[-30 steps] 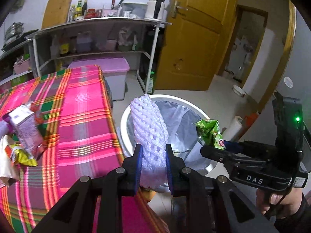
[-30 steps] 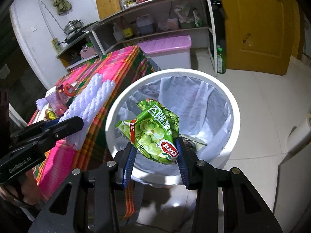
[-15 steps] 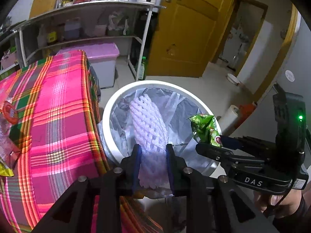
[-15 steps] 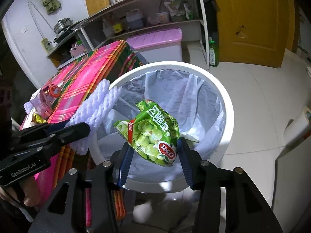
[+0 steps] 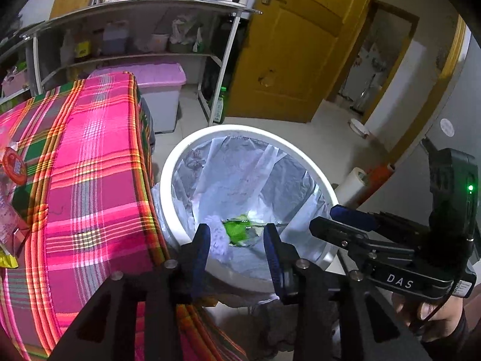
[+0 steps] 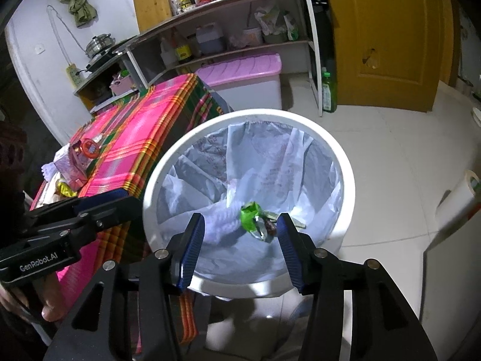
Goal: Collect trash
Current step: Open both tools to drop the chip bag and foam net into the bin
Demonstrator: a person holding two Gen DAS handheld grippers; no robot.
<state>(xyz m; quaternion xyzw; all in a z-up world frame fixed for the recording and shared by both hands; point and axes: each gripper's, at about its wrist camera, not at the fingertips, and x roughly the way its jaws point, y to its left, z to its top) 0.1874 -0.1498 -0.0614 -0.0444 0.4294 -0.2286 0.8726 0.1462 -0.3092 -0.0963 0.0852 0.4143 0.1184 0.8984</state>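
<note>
A white round trash bin [image 5: 318, 177] [image 6: 345, 162] with a pale plastic liner stands on the floor beside the table. Inside it lie a white foam fruit net [image 5: 218, 234] [image 6: 224, 216] and a green snack wrapper [image 5: 237, 228] [image 6: 251, 213]. My left gripper [image 5: 236, 245] is open and empty above the bin's near rim. My right gripper [image 6: 240, 240] is open and empty over the bin; it also shows in the left wrist view [image 5: 351, 219]. The left gripper shows at the left of the right wrist view [image 6: 99, 201].
The table with a pink plaid cloth [image 5: 84, 165] [image 6: 129, 138] is left of the bin, with more wrappers [image 5: 12, 174] [image 6: 81, 162] at its far left. A purple-lidded box [image 5: 156, 75], metal shelves [image 6: 228, 24], a yellow door [image 5: 294, 45] and a paper roll [image 6: 460, 195] surround the bin.
Both grippers opened. The foam net and the green wrapper dropped out of them into the bin.
</note>
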